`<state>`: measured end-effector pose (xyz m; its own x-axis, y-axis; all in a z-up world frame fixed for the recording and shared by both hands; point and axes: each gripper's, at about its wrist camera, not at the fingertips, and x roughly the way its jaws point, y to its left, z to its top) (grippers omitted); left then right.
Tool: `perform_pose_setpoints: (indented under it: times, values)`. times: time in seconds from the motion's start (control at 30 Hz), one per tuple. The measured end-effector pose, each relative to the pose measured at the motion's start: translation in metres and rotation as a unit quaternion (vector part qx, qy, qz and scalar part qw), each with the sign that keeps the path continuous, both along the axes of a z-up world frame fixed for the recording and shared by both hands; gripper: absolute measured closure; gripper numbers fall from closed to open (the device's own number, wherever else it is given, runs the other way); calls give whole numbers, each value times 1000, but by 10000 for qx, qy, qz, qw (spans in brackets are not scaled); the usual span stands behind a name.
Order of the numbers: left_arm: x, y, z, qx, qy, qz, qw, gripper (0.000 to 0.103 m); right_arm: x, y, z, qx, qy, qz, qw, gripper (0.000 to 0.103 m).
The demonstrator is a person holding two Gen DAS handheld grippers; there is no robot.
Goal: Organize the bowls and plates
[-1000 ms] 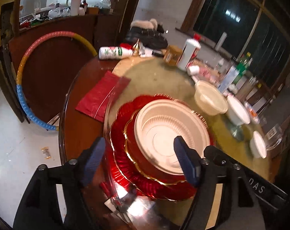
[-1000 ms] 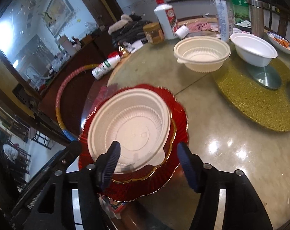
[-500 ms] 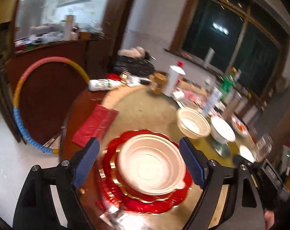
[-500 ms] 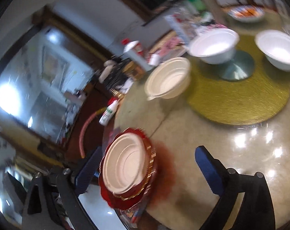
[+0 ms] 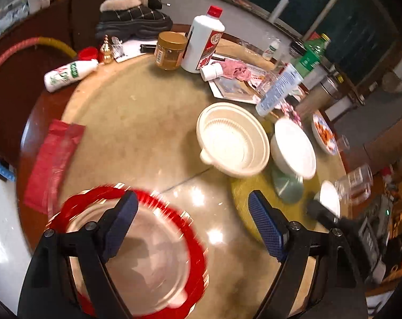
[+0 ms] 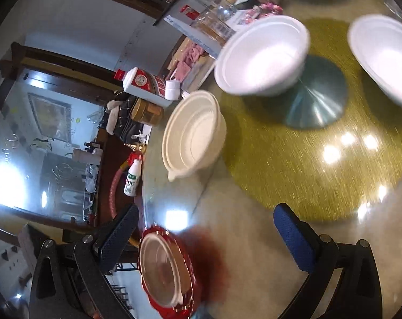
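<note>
A cream bowl (image 5: 147, 260) sits in a stack of red plates (image 5: 195, 242) at the table's near left edge, blurred. My left gripper (image 5: 194, 226) hangs open just above and beyond it, holding nothing. A second cream bowl (image 5: 232, 139) stands farther on. Beside it a white bowl (image 5: 293, 148) rests on a metal stand. In the right wrist view my right gripper (image 6: 206, 236) is open and empty. The red plates (image 6: 185, 273) and their bowl (image 6: 161, 268) lie low between its fingers. Ahead are the cream bowl (image 6: 193, 138) and two white bowls (image 6: 262, 55) (image 6: 384, 58).
A gold round mat (image 6: 307, 146) lies under the metal stand (image 6: 317, 101). Bottles, a jar (image 5: 170, 50), a white liquor bottle (image 5: 203, 42), glasses and a plate of food (image 5: 324, 134) crowd the far side. A red bag (image 5: 52, 159) lies at the left rim.
Both grippers opened wider and drew off the bowl and red plates, leaving them on the table. The left swung right towards the other bowls. The right moved over the table and rolled.
</note>
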<state>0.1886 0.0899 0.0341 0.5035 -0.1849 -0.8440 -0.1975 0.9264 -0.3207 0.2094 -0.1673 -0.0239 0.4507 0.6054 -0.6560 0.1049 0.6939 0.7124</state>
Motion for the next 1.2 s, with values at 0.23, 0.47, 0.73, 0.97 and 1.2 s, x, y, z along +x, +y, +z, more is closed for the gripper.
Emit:
perform_pose_setpoints:
  times: [0.23,0.47,0.73,0.97,1.2]
  values:
    - [64,-16,-33,-313,361,216,9986,18,51,5,-23,23,292,-29,9996,14]
    - [101,-21,-70,-252,730,333,9965,18,84,23,-47,-120,431,80,9990,23]
    - [118,-27,-96,-80,982,372,9944,25,103,35,-61,-608,500,-52,9969,45]
    - [98,-49,-85,448,860,-173,9951,89,73,36,-48,-858,249,100,9960,92]
    - [37,-84,-51,637,233,-426,9968,89,-1,6,-20,-837,-362,-171,9957,91]
